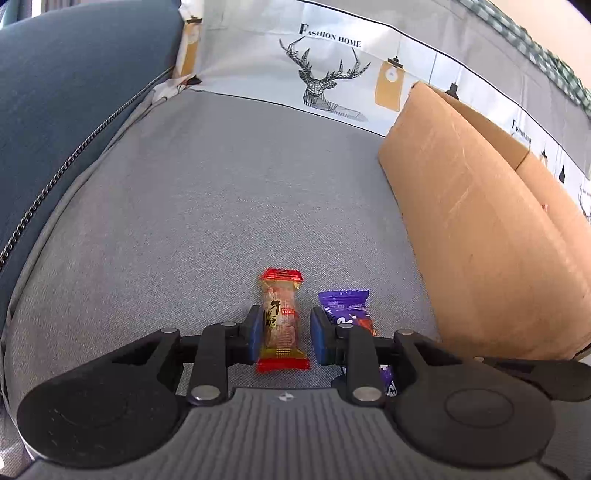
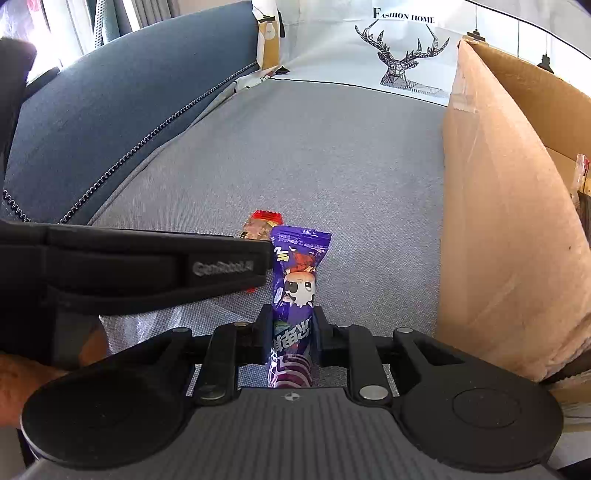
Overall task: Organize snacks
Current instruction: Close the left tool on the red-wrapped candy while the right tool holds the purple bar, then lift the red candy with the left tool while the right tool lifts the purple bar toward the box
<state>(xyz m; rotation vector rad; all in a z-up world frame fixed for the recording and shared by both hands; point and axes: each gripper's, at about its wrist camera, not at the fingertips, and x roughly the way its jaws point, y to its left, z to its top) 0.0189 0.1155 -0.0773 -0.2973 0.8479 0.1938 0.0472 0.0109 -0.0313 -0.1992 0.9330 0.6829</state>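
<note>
Snacks: purple packet (image 2: 295, 295) clamped in our right tongs (image 2: 291, 332) and red-ended candy (image 1: 281, 321) between our left tongs (image 1: 284, 332), standing apart, both on the sofa seat just left of the cardboard box (image 2: 509, 229), neither boxed yet.

Bright, sharp daylight from the window (image 2: 55, 26) upper left, soft shadows, strong fisheye bending at edges.
</note>
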